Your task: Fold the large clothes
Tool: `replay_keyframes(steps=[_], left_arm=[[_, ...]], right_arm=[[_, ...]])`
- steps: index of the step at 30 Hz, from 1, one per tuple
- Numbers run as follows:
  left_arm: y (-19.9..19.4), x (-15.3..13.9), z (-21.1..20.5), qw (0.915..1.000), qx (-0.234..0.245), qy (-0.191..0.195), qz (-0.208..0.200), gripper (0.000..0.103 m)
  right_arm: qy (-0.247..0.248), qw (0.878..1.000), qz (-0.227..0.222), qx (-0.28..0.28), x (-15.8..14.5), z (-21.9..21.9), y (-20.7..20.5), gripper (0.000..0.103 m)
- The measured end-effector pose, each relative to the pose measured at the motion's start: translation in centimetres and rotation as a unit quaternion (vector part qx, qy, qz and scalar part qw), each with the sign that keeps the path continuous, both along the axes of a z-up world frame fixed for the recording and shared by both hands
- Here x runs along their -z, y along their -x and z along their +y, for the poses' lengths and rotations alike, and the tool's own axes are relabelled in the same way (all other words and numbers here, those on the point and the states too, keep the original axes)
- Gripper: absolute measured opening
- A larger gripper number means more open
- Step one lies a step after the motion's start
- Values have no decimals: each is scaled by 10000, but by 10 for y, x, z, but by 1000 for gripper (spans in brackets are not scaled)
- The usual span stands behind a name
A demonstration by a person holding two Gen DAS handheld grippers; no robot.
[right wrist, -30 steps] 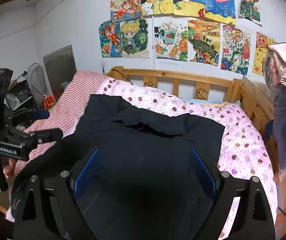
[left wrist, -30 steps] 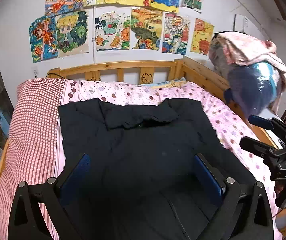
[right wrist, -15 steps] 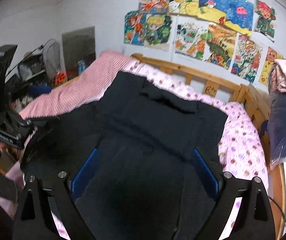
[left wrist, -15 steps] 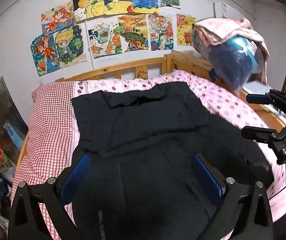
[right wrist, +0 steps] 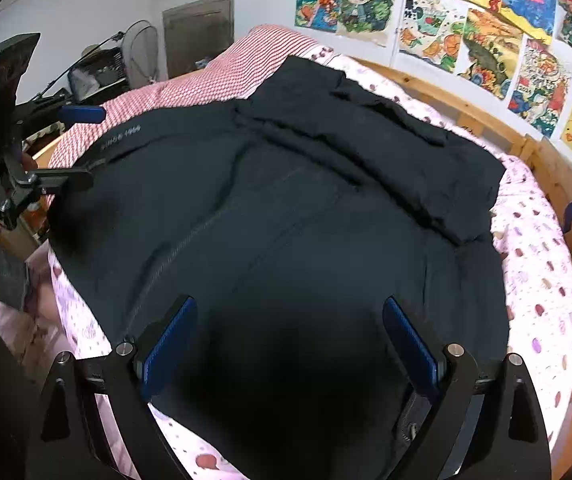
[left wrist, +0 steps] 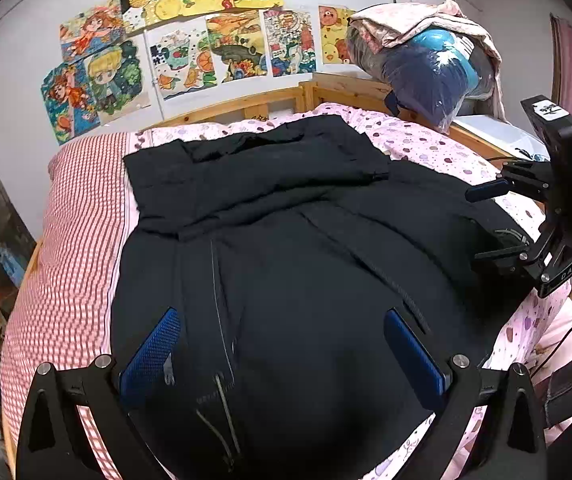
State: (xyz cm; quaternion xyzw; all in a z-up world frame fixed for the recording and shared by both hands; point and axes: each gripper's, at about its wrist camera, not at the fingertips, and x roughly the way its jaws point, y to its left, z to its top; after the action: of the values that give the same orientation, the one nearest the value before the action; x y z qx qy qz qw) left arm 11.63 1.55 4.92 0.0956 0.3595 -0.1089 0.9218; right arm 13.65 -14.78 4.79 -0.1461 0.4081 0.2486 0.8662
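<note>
Left wrist view shows the black coat [left wrist: 286,240] spread on the bed [left wrist: 74,220], only its far part folded over; left gripper [left wrist: 282,354] and right gripper [right wrist: 288,344] gape wide, empty.

- Your left gripper [left wrist: 282,356] is a matte black frame with silver screws and blue textured pads.
- Your right gripper [right wrist: 288,344] matches it: black arms, blue pads [right wrist: 408,346], a green light on its body, white lettering, a thin black cable.
</note>
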Motion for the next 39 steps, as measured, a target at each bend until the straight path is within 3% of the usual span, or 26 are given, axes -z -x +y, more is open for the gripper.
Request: replay_keyframes(steps=[5,14,17,25,32,36,39], left_arm=[[18,14,1,9999,-69,-22,-91,103],[41,29,-18,9984,497,-176,-204,103],[42,41,-24,9981,576,-192,51,103],[41,65,-28,9980,260,-237,521,102],[45,81,-27,9940,-402,-179,1002,102],[48,80,-28,9941,-477,-112,967,103],[52,82,-30,9954,-379,-166,862,103]], right_arm=[[7,9992,119,-374,19,-6,15,91],[272,9922,11,-1218,25,6,43,91],[558,9881,-63,-1431,31,12,50,91],[983,9809,-76,-1679,44,14,62,96],[1473,9757,-300,-1592,55,25,70,97],[1635,9743,-487,-1471,51,30,67,98],[1447,9792,-485,-1340,41,29,63,98]])
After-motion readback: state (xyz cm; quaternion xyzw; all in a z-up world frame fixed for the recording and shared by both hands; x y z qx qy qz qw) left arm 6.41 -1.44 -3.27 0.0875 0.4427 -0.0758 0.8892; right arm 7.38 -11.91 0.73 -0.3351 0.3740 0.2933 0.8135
